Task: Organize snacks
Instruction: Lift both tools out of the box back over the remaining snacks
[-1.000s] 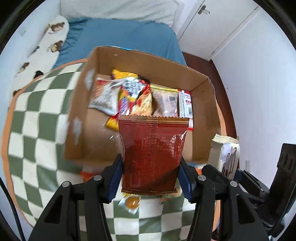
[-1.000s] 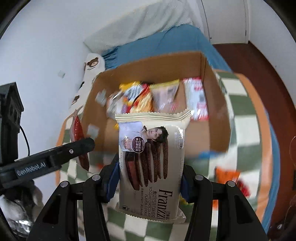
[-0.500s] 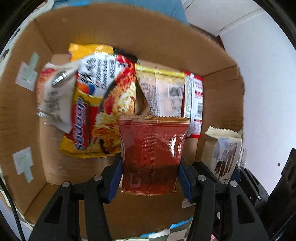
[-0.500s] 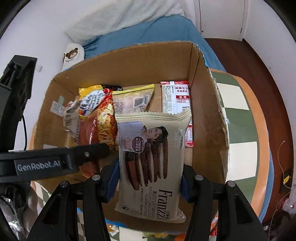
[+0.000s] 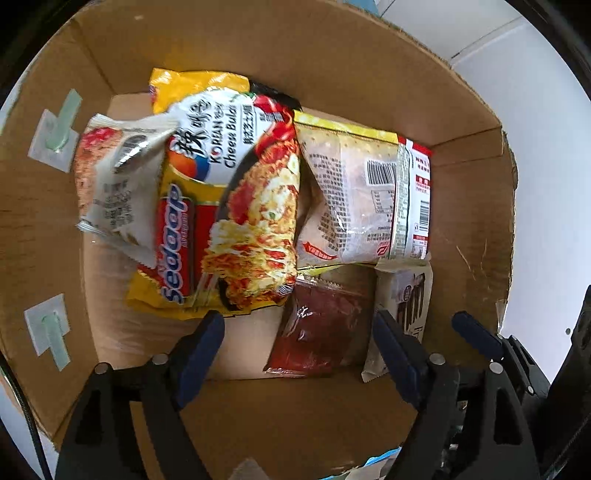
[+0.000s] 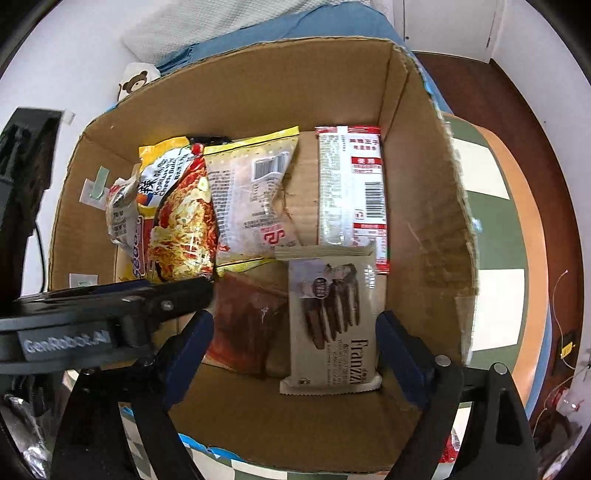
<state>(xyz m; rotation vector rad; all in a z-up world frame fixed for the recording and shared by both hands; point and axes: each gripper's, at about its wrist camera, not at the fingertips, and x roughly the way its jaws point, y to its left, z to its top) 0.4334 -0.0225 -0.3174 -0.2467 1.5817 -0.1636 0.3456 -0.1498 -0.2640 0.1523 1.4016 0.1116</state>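
Note:
Both grippers point down into an open cardboard box (image 5: 476, 229) (image 6: 424, 206). The dark red packet (image 5: 317, 332) (image 6: 243, 325) lies loose on the box floor, just beyond my left gripper (image 5: 299, 350), whose jaws are opening with no pad touching it. Beside it on the right lies the beige Franzzi wafer pack (image 6: 332, 325) (image 5: 410, 302), free below my right gripper (image 6: 295, 350), whose jaws are also opening. A Sedaap noodle bag (image 5: 229, 221) (image 6: 177, 225), a pale barcode bag (image 5: 351, 199) (image 6: 251, 199) and a red-and-white pack (image 6: 351, 188) fill the far half.
A small white sachet (image 5: 114, 184) leans at the box's left side. The box stands on a green-and-white checked cloth (image 6: 491, 236) with an orange rim. A blue bed (image 6: 295, 26) and wooden floor (image 6: 517, 110) lie beyond. The left gripper's black body (image 6: 74, 321) crosses the right wrist view.
Both grippers came down from above the box into it, each shut on its packet. Their jaws have spread, and the red packet and wafer pack have dropped onto the box floor.

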